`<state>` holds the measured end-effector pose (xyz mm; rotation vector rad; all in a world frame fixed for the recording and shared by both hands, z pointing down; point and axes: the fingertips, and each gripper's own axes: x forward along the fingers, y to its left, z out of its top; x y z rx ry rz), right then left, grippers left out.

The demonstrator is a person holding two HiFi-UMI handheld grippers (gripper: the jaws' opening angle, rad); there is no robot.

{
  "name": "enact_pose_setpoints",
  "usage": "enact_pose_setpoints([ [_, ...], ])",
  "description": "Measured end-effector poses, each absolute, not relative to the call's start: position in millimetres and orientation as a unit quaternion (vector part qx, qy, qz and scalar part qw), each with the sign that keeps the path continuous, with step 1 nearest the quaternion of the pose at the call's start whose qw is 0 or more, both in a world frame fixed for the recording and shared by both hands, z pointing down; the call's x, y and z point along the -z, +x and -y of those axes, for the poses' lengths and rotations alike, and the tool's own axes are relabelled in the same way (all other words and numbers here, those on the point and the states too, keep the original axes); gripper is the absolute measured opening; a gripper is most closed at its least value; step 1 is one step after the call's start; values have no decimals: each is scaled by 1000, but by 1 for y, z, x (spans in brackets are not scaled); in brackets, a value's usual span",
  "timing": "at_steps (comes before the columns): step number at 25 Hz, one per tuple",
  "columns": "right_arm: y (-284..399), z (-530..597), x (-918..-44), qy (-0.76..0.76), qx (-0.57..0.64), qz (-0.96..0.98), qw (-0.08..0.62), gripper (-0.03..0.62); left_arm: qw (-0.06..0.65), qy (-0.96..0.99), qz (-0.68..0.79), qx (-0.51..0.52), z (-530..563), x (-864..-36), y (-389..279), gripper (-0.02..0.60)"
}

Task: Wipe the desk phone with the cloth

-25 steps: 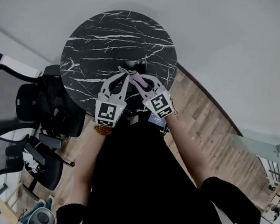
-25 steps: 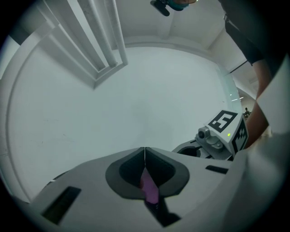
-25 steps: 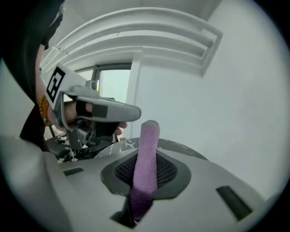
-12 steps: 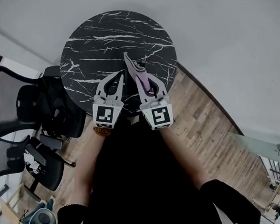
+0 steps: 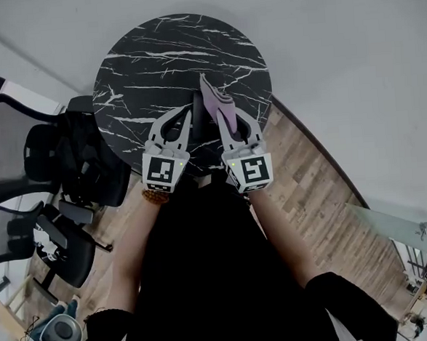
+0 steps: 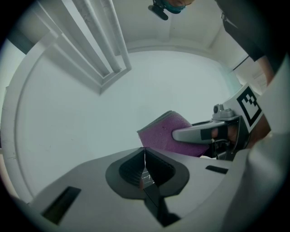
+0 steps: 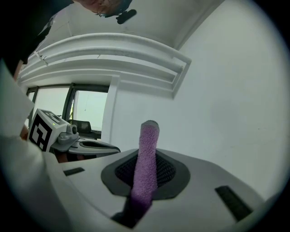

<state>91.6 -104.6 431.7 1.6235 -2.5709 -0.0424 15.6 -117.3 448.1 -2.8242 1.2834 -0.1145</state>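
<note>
Head view, looking steeply down. Round black surface with white marble veining, standing on a wood-plank floor against a curved white wall. Left of the surface, black mesh office chairs crowd close to its rim; a glass panel shows at lower right. The person's dark clothing fills the lower centre, and both forearms reach toward the near edge of the surface.

Right gripper: clenched on a purple cloth, whose folded edge sticks out past the jaw tips over the surface. In the right gripper view the cloth stands as an upright strip between the jaws, in front of a white wall and a window.

Left gripper: jaws pressed together with nothing between them, just beside the right gripper. Its view shows the cloth and the right gripper at its right.
</note>
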Motion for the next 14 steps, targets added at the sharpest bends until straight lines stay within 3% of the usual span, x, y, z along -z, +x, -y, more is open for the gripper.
enact_pose_setpoints([
  [14, 112, 107, -448, 547, -6, 835, 55, 57, 11, -915, -401, 37, 115, -449, 18, 15],
])
